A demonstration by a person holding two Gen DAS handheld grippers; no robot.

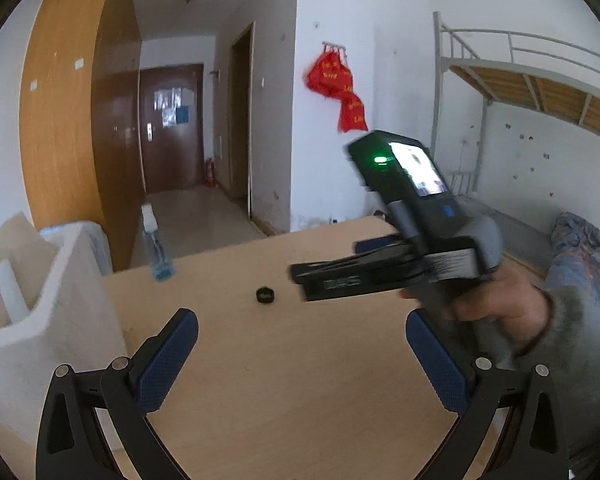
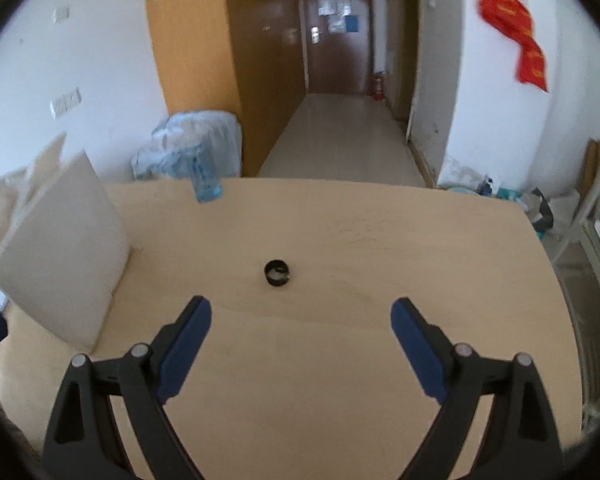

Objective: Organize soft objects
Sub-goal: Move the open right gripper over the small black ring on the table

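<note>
**Desk:** While no cushion or cloth lies on the table, what is the task's thing here?

**Photographer:** Most likely the small black ring, perhaps a hair band, though it is too small to be sure. It sits alone mid-table, at twelve o'clock from the right gripper and just beyond its tips, touching neither finger.

**Desk:** And the jaws?

**Photographer:** Both pairs stand wide apart and hold nothing. The left gripper sees the ring at about eleven o'clock, a little farther off. The right tool crosses its view at two o'clock, the person's right hand wrapped round the handle.

**Desk:** What surrounds the ring?

**Photographer:** A white bin stands at the table's nine o'clock edge. A clear bottle with blue liquid stands at the far edge, around eleven o'clock. Red cloth hangs on the wall at one o'clock.

**Desk:** How should the pick go?

**Photographer:** My judgement: lower the right gripper until the ring sits squarely between the blue pads, tips nearly brushing the wood, then close gently. A thin ring can skid or flip if one pad arrives first. The bin looks the likely destination, so keep the left gripper out of that path.
</note>
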